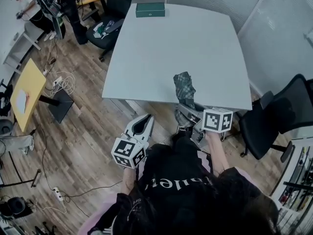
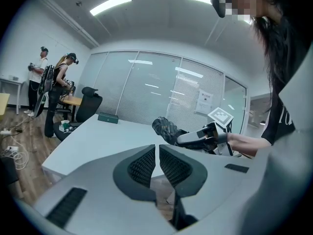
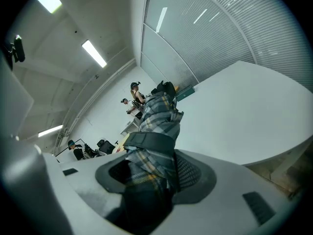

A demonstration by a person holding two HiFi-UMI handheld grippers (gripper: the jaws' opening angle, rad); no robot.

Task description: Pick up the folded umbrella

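Observation:
The folded umbrella (image 1: 185, 87), in green and grey plaid with a dark strap, is lifted just over the white table's (image 1: 161, 53) near edge. My right gripper (image 1: 187, 112) is shut on its lower end. In the right gripper view the umbrella (image 3: 156, 126) fills the space between the pads (image 3: 193, 173) and sticks out forward. My left gripper (image 1: 144, 121) hangs off the table's near edge to the left, shut with nothing in it. In the left gripper view its jaws (image 2: 157, 163) almost touch, with the umbrella (image 2: 166, 129) and right gripper (image 2: 200, 138) beyond them.
A green box (image 1: 150, 9) lies at the table's far edge. A black office chair (image 1: 279, 116) stands to the right and another (image 1: 110, 28) at the far left. People (image 1: 29, 9) stand at the back left near a yellow table (image 1: 27, 89). Cables lie on the wooden floor.

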